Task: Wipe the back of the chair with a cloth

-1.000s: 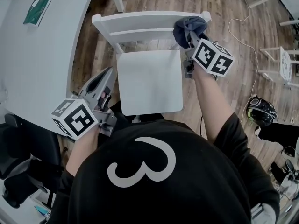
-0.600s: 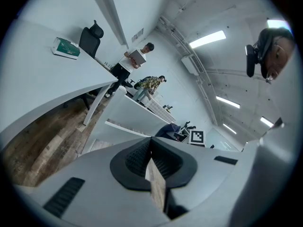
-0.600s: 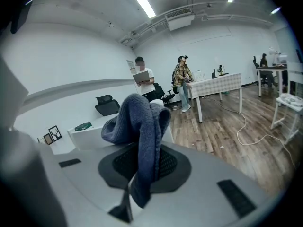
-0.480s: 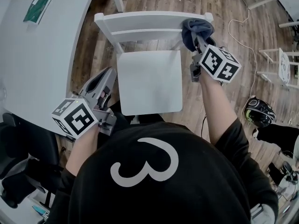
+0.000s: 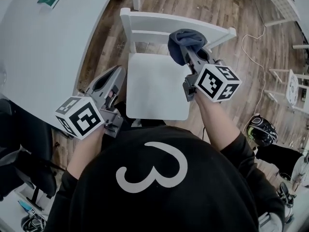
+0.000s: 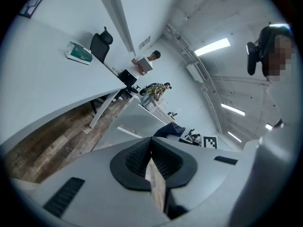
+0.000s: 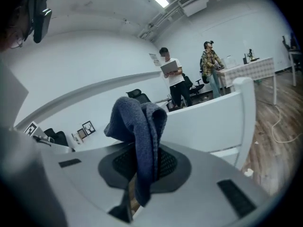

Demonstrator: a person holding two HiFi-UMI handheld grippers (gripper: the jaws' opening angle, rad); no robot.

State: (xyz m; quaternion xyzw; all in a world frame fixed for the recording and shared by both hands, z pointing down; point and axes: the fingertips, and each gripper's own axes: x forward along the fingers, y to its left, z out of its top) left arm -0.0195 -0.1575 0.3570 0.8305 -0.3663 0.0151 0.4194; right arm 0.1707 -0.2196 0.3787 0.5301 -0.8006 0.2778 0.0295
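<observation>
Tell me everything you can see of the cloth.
The cloth is dark blue and soft, with a ribbed, towel-like weave, and it is bunched into a folded lump. The right tongs are shut on it. Most of it bulges past their tips, and a tail hangs down between the pads. It sits at the white chair back; whether it touches there is unclear.
</observation>
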